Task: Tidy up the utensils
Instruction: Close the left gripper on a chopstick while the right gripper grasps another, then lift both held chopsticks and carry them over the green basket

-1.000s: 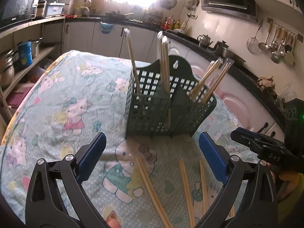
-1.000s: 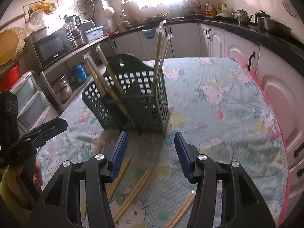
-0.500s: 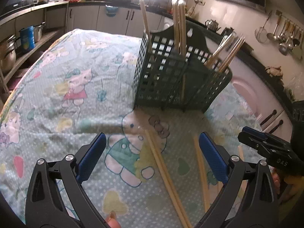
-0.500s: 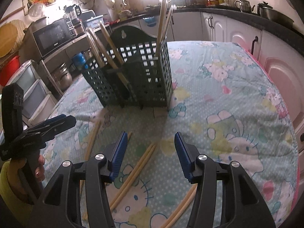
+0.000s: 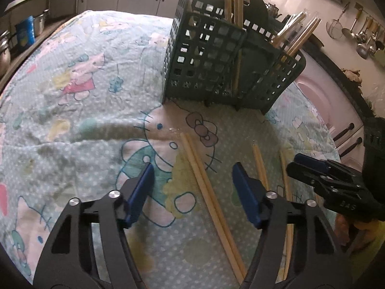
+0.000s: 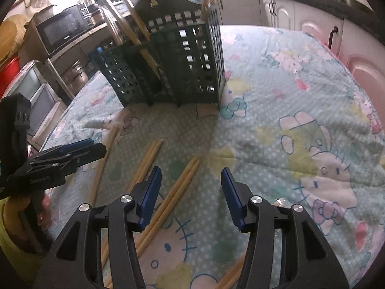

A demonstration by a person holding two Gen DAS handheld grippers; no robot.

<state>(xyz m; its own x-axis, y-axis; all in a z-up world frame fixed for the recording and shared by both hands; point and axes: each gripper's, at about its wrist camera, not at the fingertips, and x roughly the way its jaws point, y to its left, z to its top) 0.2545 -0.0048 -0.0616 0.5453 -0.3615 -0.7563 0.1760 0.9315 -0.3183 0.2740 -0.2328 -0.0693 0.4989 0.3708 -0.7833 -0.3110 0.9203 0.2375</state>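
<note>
A dark green lattice utensil holder (image 5: 223, 62) stands on the Hello Kitty tablecloth with several wooden chopsticks upright in it; it also shows in the right wrist view (image 6: 173, 57). Loose chopstick pairs lie flat on the cloth. My left gripper (image 5: 192, 190) is open and empty, its jaws straddling one pair (image 5: 204, 183) from above. My right gripper (image 6: 190, 192) is open and empty over another pair (image 6: 175, 192). More chopsticks (image 5: 259, 166) lie to the right, and another pair (image 6: 146, 161) lies left of the right gripper. Each gripper shows in the other's view: the right gripper (image 5: 322, 175) and the left gripper (image 6: 62, 159).
The tablecloth (image 5: 72, 77) covers a round table. Kitchen counters and cabinets (image 6: 276, 12) ring the table. A microwave (image 6: 62, 29) sits on a shelf at left. Ladles and strainers (image 5: 356, 33) hang on the wall.
Both grippers have tilted down and lowered toward the loose chopsticks on the cloth. The left gripper's jaws have narrowed somewhat. The holder now sits higher in both views.
</note>
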